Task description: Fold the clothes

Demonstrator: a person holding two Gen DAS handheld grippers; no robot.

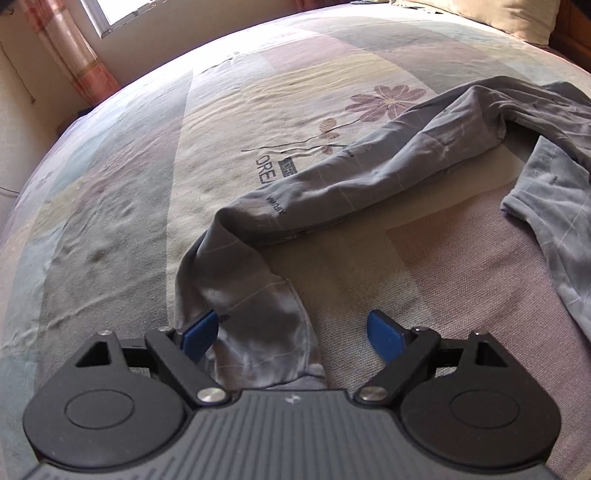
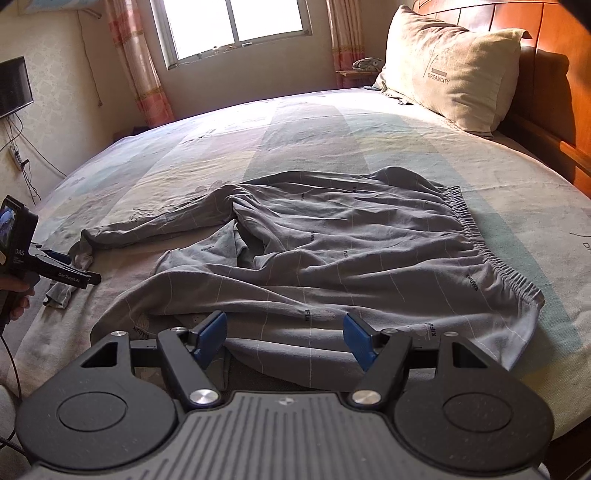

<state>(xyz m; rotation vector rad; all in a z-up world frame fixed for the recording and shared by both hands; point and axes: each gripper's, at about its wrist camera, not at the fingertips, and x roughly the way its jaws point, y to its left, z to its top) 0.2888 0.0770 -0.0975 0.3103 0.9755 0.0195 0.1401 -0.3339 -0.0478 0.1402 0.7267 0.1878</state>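
Grey trousers (image 2: 351, 240) with thin pale lines lie crumpled on the bed, waistband (image 2: 491, 251) to the right, one leg (image 1: 351, 184) stretched to the left. My left gripper (image 1: 291, 332) is open, its jaws wide apart over that leg's cuff (image 1: 266, 350), which lies between the blue pads (image 1: 199, 332). It also shows in the right wrist view (image 2: 59, 269) at the leg's end. My right gripper (image 2: 284, 332) is open above the near edge of the other leg (image 2: 280, 354).
The bed sheet (image 2: 295, 140) has pastel blocks and a flower print (image 1: 384, 101). A pillow (image 2: 450, 70) leans on the wooden headboard (image 2: 554, 92) at the right. A window (image 2: 236, 26), curtains and a wall screen (image 2: 13, 86) lie beyond the bed.
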